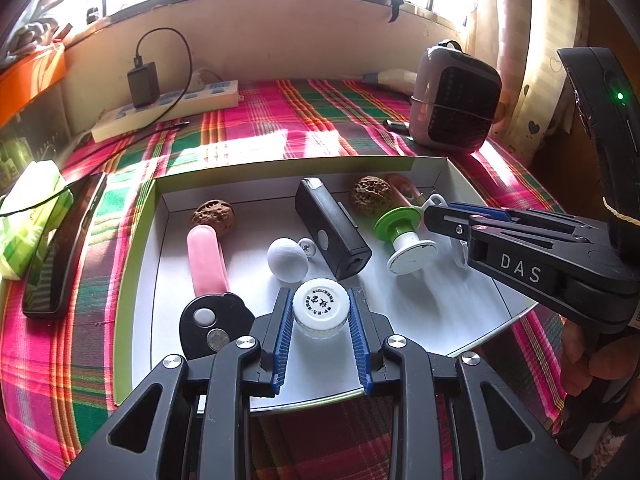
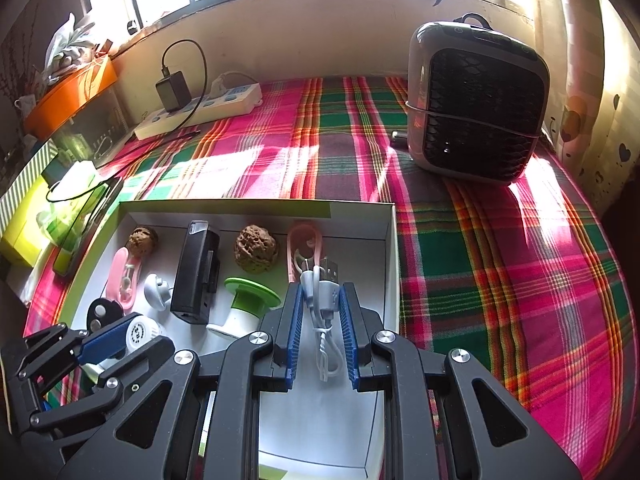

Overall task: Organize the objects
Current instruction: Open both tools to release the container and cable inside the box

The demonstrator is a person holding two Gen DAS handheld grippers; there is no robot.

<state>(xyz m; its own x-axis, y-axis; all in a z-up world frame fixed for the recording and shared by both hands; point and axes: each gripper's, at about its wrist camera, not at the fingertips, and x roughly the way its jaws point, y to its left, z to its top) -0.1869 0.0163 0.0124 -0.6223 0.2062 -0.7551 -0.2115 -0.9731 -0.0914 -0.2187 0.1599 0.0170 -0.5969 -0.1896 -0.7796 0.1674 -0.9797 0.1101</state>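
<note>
In the left wrist view the small bottle [image 1: 320,312] shows only its white cap, whose printed text is too small to read, and its body sits hidden below. The right claw [image 1: 430,216] covers the white cable there, and its tips hide part of the pink case [image 1: 402,188]. The white box [image 2: 256,210] has its near edge hidden behind the claw arms.

I've got woven plaid cloth [image 2: 500,240] under a matt white cardboard tray [image 1: 400,312]. Two rough, pitted walnuts [image 2: 256,254], a smooth plastic bottle cap [image 1: 320,304], a glossy white cable [image 2: 324,320], a matt black plastic box [image 1: 332,228].
</note>
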